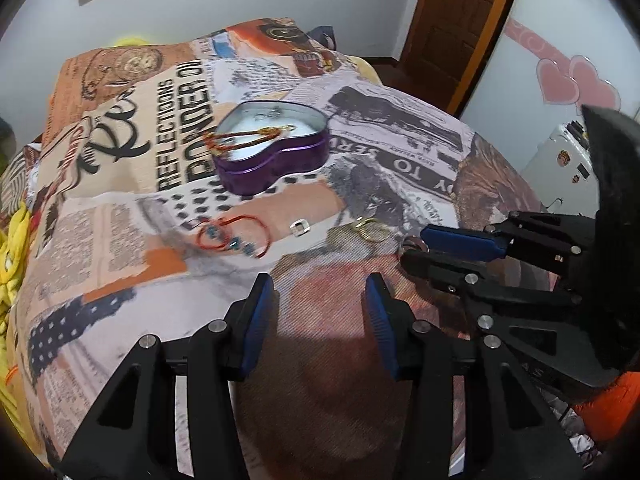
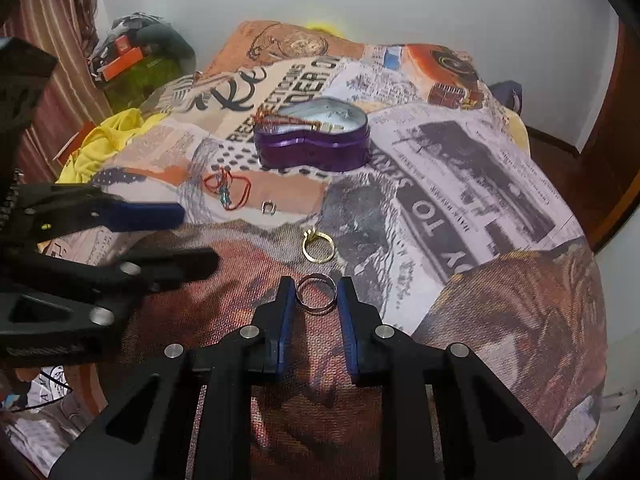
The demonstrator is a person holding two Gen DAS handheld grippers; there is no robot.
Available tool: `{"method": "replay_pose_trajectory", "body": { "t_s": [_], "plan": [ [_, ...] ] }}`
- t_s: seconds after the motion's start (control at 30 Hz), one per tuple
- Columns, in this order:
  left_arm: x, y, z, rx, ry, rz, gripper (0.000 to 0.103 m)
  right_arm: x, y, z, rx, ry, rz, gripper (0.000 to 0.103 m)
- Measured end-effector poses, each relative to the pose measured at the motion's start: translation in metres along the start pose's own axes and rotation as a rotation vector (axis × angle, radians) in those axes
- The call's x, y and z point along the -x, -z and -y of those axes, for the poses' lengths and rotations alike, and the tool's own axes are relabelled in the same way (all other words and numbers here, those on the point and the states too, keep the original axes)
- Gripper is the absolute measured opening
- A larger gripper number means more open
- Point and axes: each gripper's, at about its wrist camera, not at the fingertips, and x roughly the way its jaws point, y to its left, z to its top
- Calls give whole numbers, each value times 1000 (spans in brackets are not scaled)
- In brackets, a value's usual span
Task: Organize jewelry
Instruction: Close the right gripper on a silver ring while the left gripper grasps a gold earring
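Note:
A purple heart-shaped tin (image 1: 276, 164) (image 2: 316, 150) stands open on the printed bedspread with a red-gold bracelet lying across its rim. In front of it lie a red cord bracelet with blue beads (image 1: 232, 236) (image 2: 228, 190), a small silver ring (image 1: 301, 227) (image 2: 269, 207) and a gold ring (image 1: 370, 229) (image 2: 318, 246). A larger silver ring (image 2: 316, 292) lies between the fingertips of my right gripper (image 2: 316, 292) (image 1: 412, 246), whose jaws are apart and straddle it. My left gripper (image 1: 318, 292) (image 2: 200, 236) is open and empty, near the bedspread's front.
The bedspread (image 1: 400, 152) covers a bed that drops off at right. Yellow cloth (image 2: 104, 140) and clutter lie at the left side. A wooden door (image 1: 456, 28) and a white fridge (image 1: 560, 160) stand beyond the bed.

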Motion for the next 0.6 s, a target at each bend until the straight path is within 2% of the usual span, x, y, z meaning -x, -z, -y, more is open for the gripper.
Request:
{"method": "replay_pose_trajectory", "body": {
  "t_s": [0.33,0.47,0.6],
  "plan": [
    [-31,-25,21,-44,13,-8,46,17,-9,41,-84,46,60,20],
    [-39,-31,21,-44,13,-9,23,16,-8,50,-103,50,61,20],
    [-47,-33,21,-41,25,-24,10,13,-8,50,-103,42,57,20]
  ]
}}
